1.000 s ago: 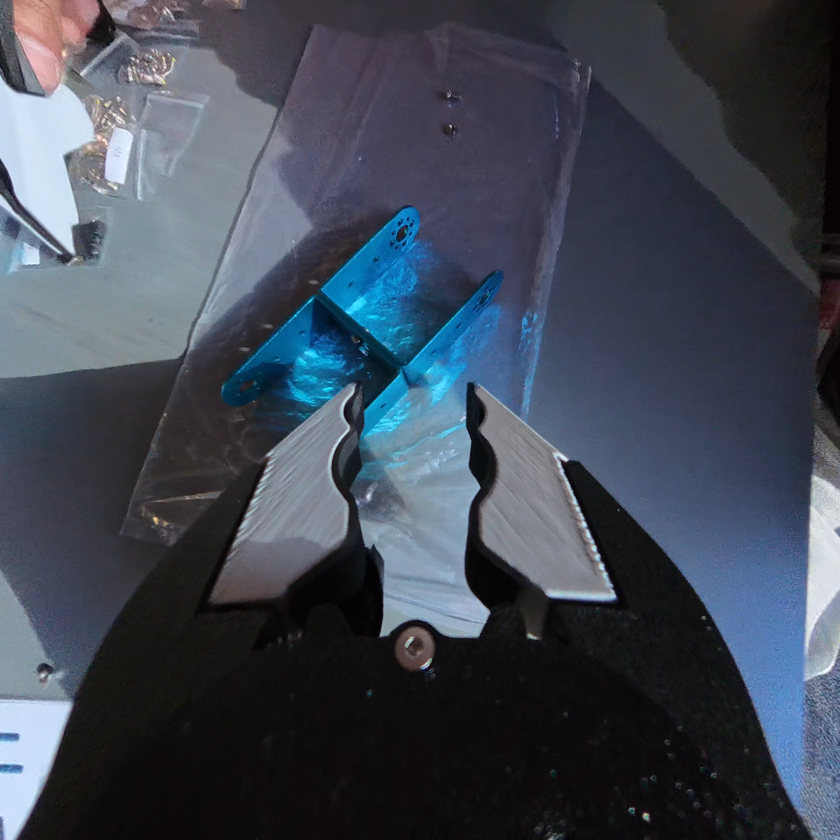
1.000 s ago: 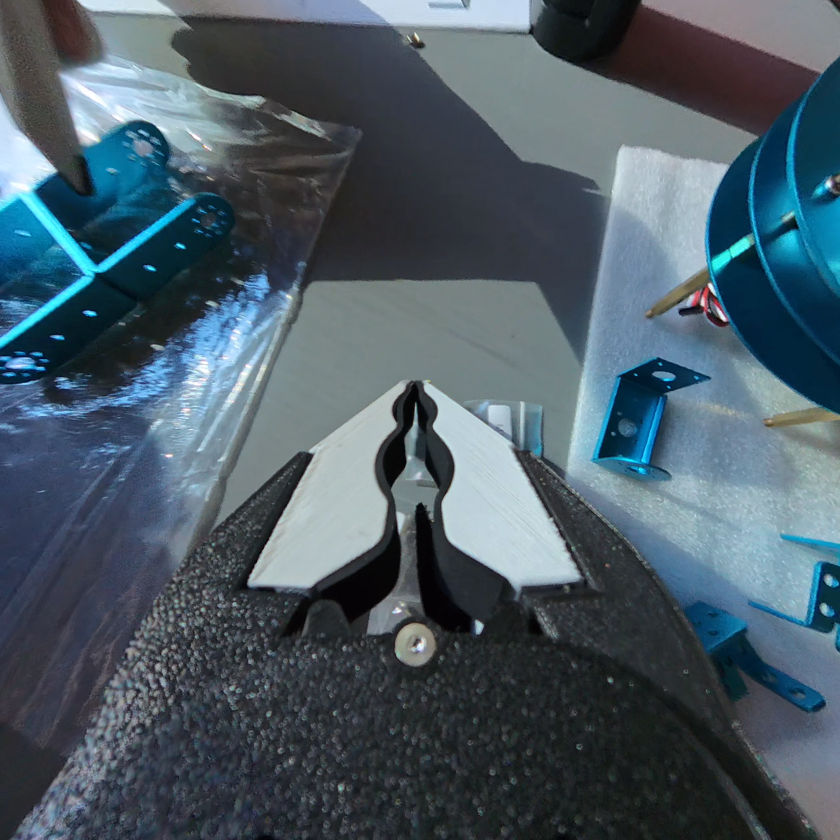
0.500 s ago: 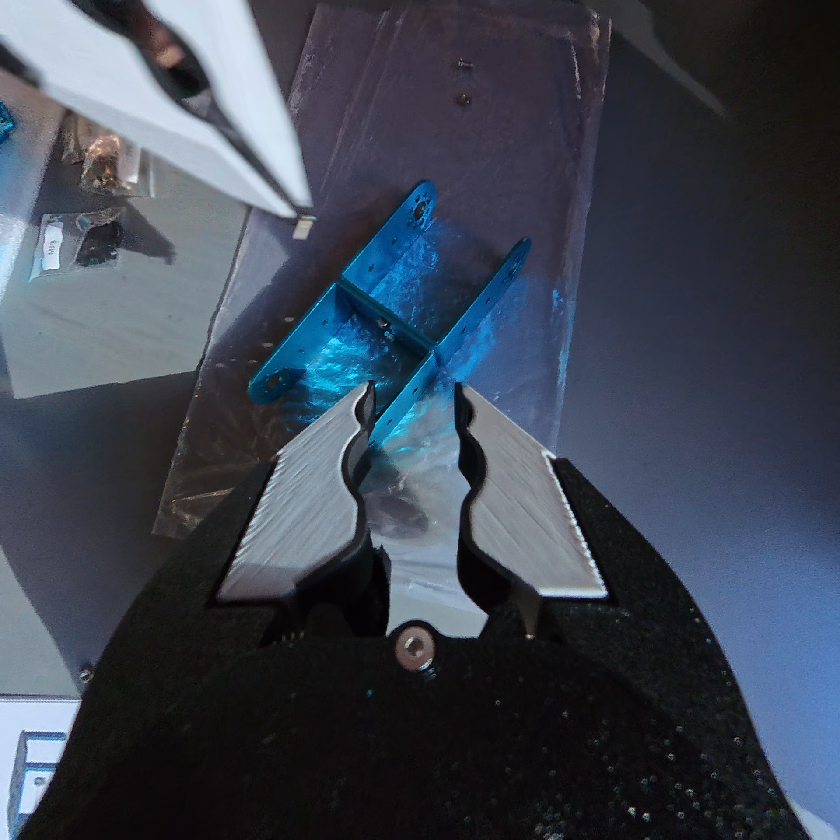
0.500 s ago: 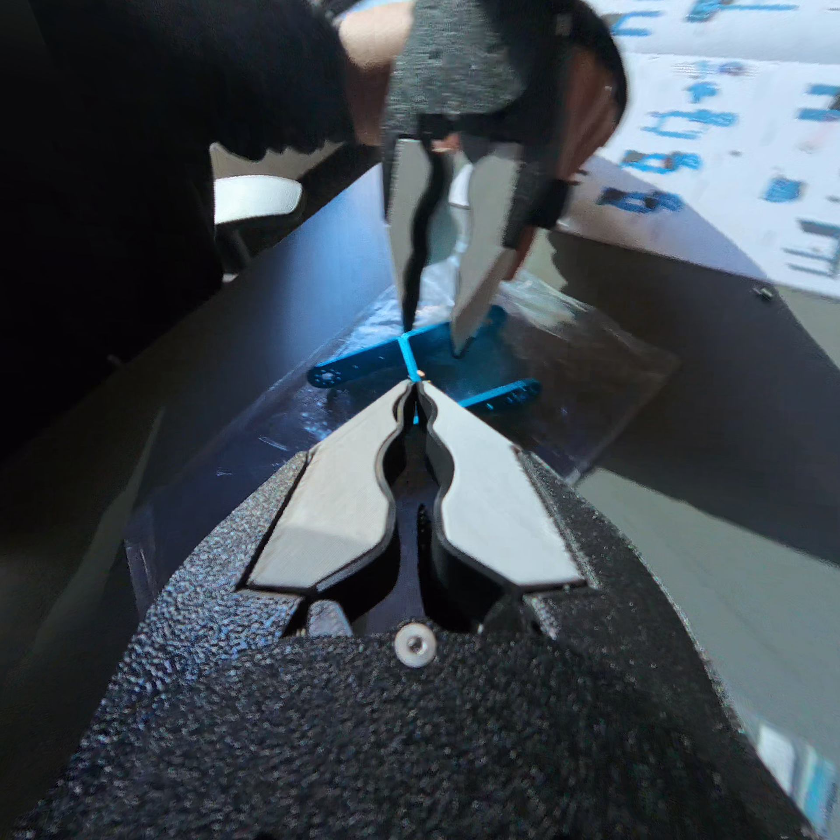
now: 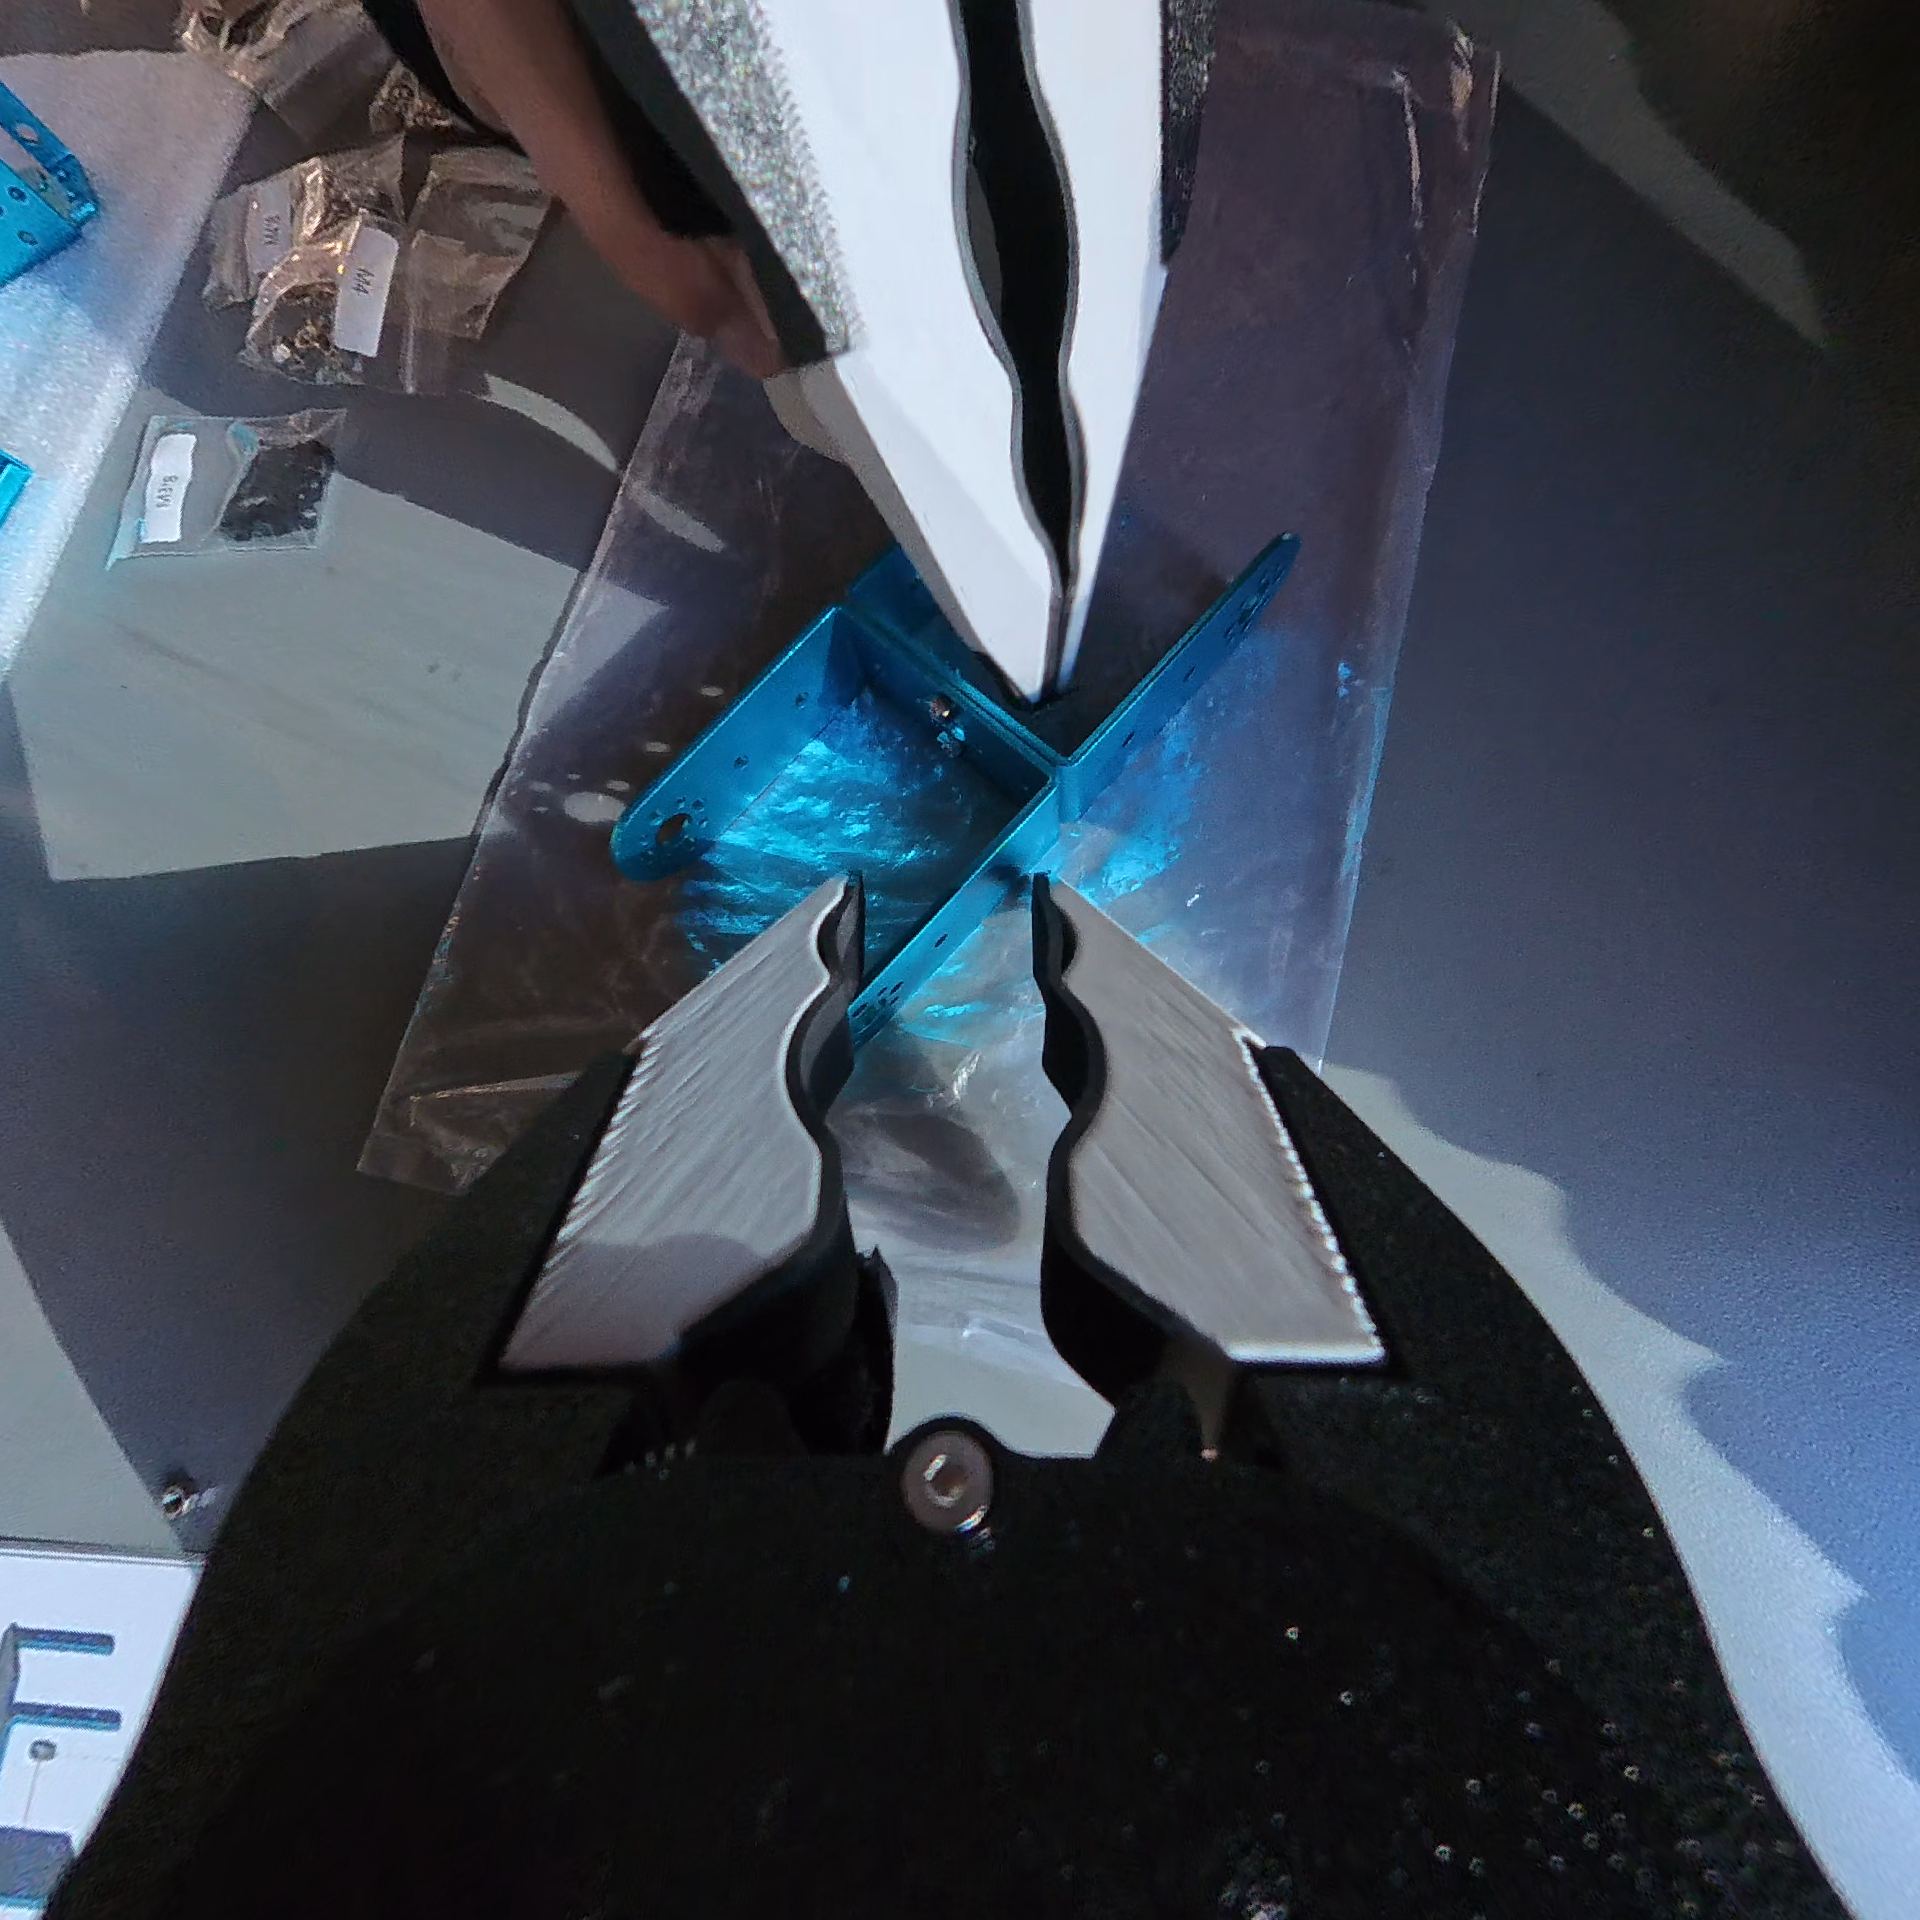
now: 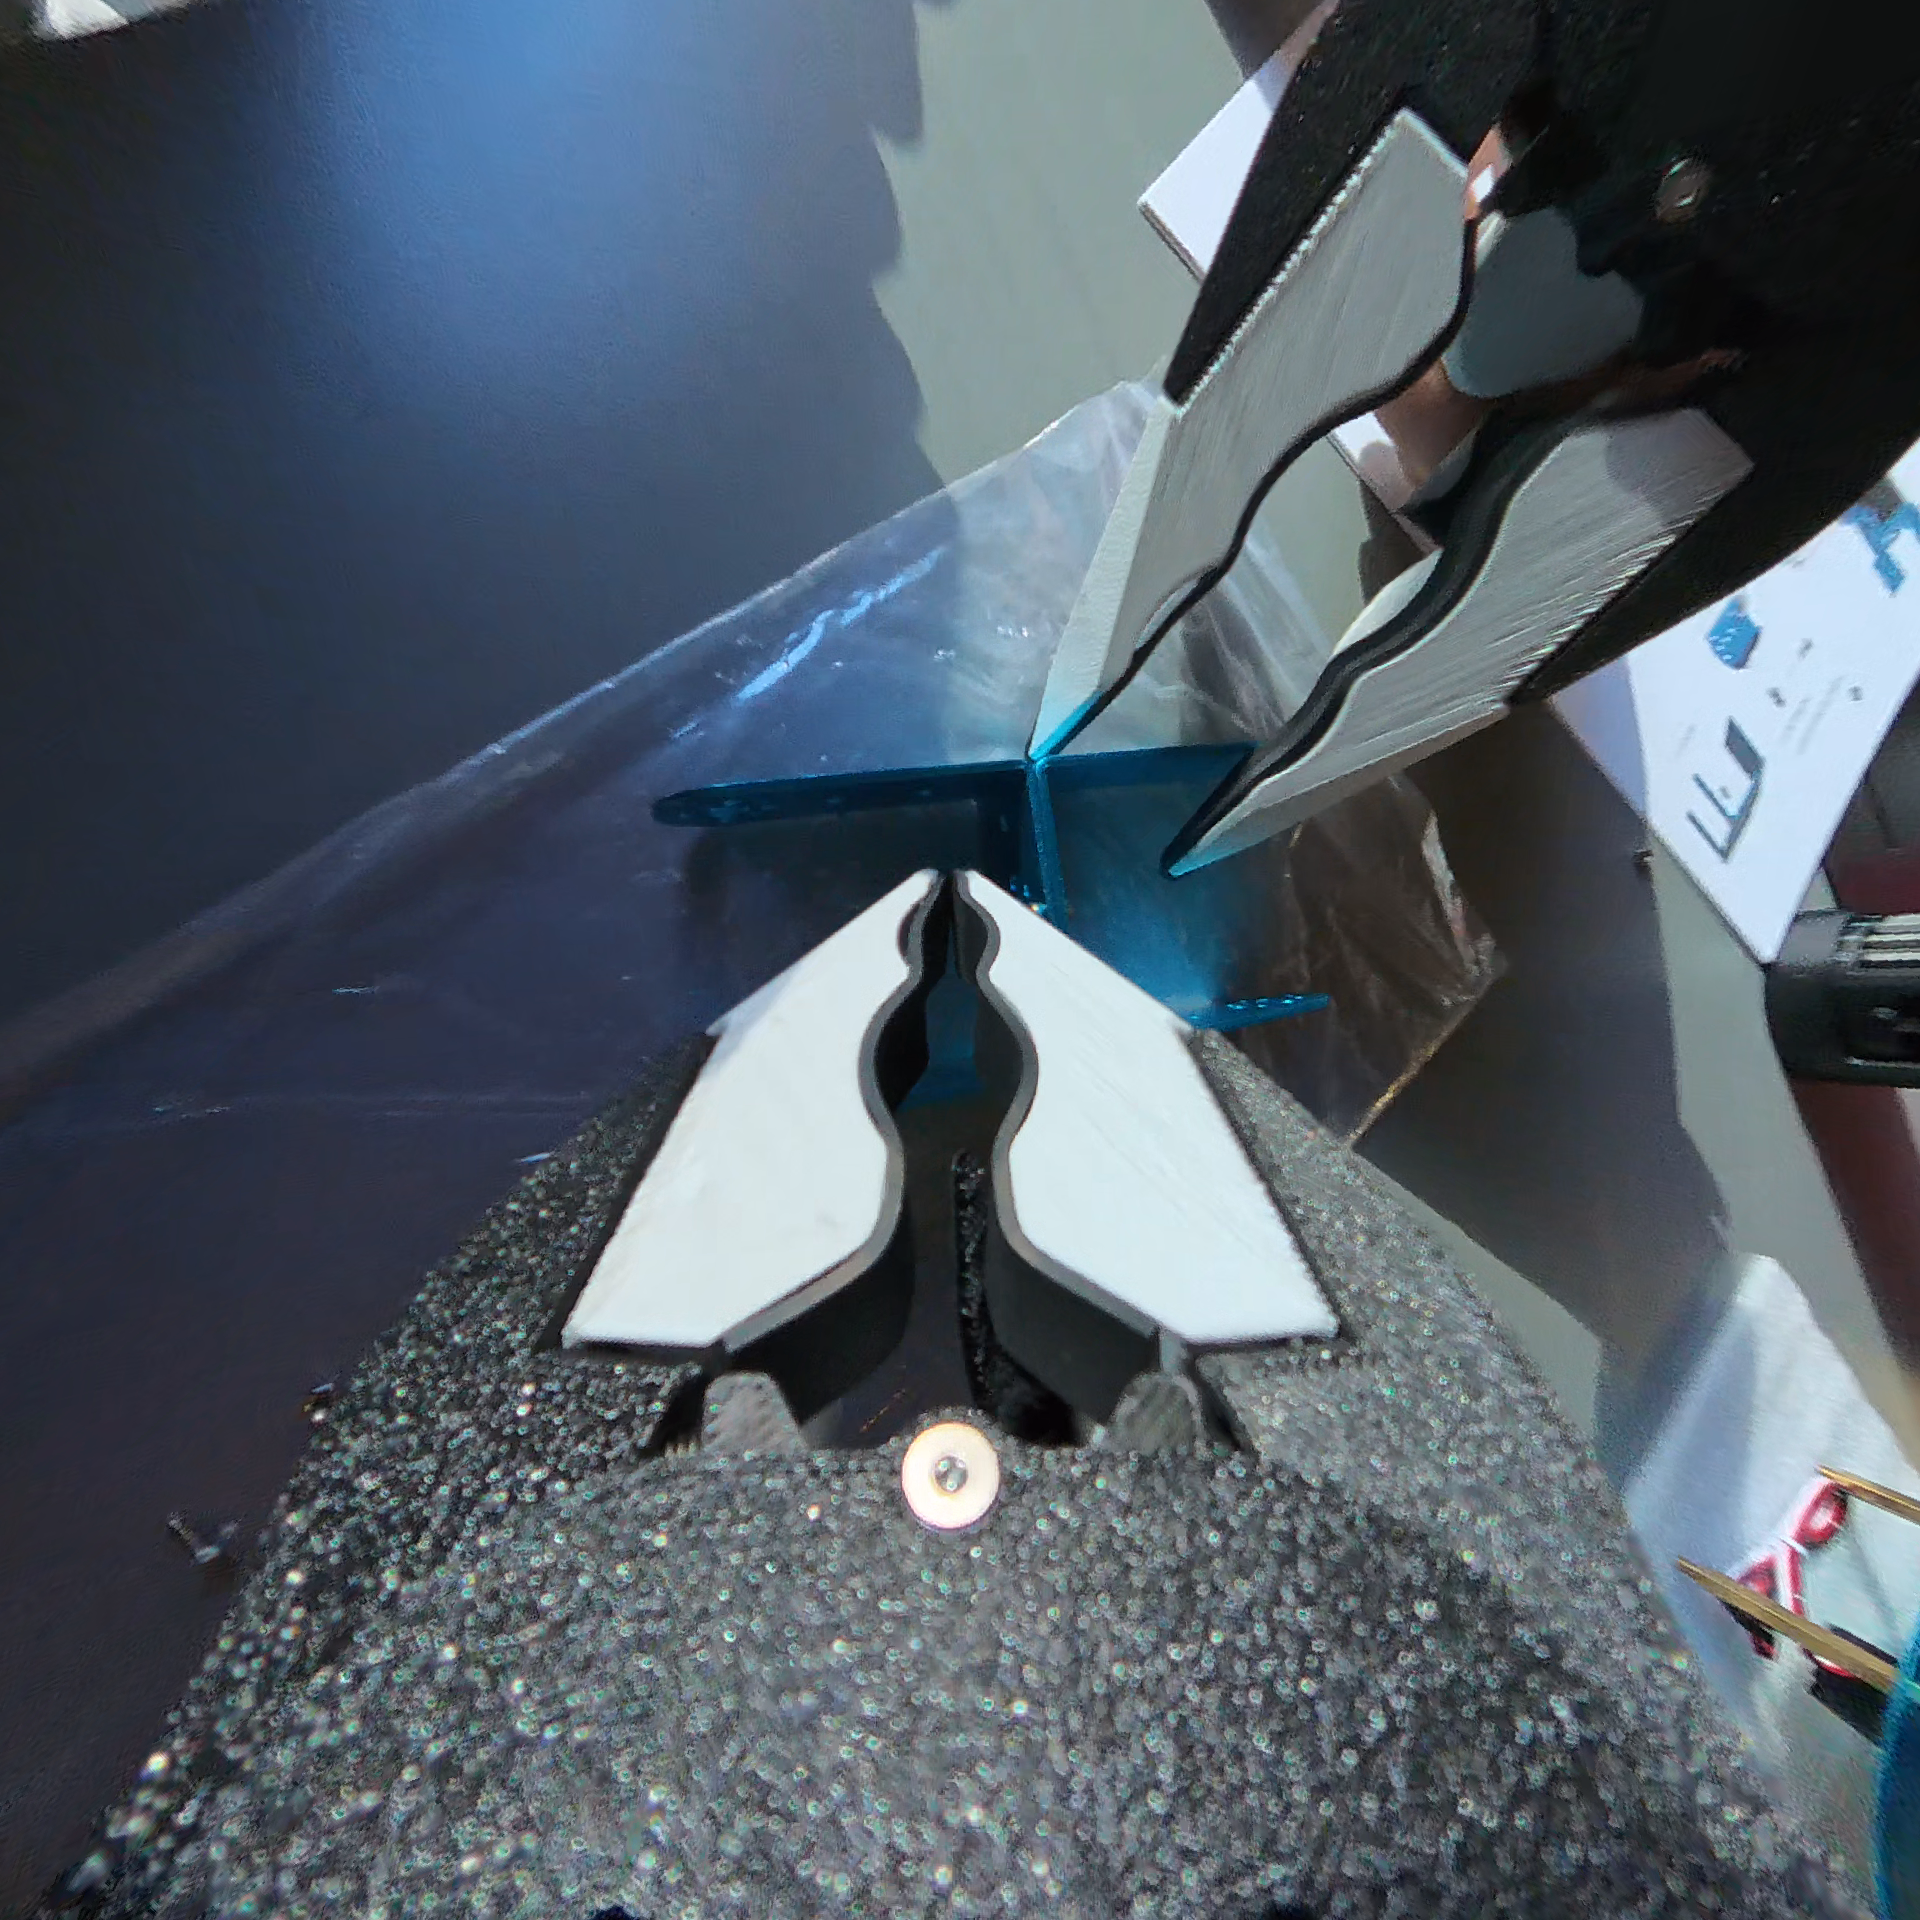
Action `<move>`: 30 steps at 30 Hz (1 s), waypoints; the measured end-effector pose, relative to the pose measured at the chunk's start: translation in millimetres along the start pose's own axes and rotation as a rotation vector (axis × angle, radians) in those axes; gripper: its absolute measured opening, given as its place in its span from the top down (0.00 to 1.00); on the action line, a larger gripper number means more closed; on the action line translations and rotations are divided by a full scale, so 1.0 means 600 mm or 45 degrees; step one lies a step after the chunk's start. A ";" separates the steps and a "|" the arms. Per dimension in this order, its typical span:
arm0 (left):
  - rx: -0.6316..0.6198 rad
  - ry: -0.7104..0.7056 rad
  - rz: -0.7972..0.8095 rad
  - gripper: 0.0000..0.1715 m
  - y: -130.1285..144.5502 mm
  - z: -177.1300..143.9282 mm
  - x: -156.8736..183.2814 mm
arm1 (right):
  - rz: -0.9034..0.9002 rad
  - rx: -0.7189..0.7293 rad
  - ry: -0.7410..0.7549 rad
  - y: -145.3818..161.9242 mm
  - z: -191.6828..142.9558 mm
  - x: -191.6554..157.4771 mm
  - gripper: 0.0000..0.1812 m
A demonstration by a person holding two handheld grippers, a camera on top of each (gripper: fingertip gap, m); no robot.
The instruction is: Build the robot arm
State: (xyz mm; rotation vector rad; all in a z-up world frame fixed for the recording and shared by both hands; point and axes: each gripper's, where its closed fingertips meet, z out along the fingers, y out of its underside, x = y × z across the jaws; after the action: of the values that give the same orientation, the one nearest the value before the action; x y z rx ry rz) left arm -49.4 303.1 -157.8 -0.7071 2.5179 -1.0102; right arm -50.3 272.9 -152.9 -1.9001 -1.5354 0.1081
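A blue H-shaped metal bracket (image 5: 748,748) lies on a clear plastic bag (image 5: 1299,364) on the grey table. My left gripper (image 5: 945,899) is open, and its fingers straddle the near end of one bracket arm without closing on it. My right gripper (image 5: 1049,665) comes in from the far side with its jaws shut, its tip right at the bracket's cross plate. In the right wrist view the right gripper (image 6: 948,881) is shut just before the bracket (image 6: 831,800), and the left gripper (image 6: 1107,810) stands open over it. I cannot tell if the right tips pinch the plate.
Small bags of screws (image 5: 312,260) and white foam with blue parts (image 5: 31,208) lie far left. A printed sheet (image 5: 62,1714) and a loose nut (image 5: 177,1496) lie near left. Brass standoffs (image 6: 1766,1621) on a blue assembly show at the right gripper's lower right. The tips of both grippers are at nearly the same place.
My right gripper swung from over the foam side across to the bracket, staying shut. My left gripper edged closer to the bracket arm and its jaws narrowed a little.
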 end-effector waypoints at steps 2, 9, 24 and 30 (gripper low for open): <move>0.001 0.005 -0.005 0.82 0.000 0.000 0.000 | -0.014 -0.001 0.024 -0.001 0.000 -0.001 1.00; 0.005 0.024 -0.020 0.83 0.001 0.000 0.001 | -0.060 -0.030 0.120 0.006 -0.002 0.005 1.00; -0.004 0.117 0.038 1.00 0.006 -0.010 0.031 | 0.083 -0.169 -0.053 0.018 -0.003 0.003 1.00; 0.019 0.249 0.046 0.99 0.018 -0.030 0.063 | 0.011 -0.127 -0.271 0.015 0.000 0.008 0.94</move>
State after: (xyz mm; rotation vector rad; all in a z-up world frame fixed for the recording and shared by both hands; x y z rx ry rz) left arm -92.7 298.4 -157.5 -0.5812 2.6744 -1.1342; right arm -41.1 276.3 -156.3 -2.0269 -1.7009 0.2483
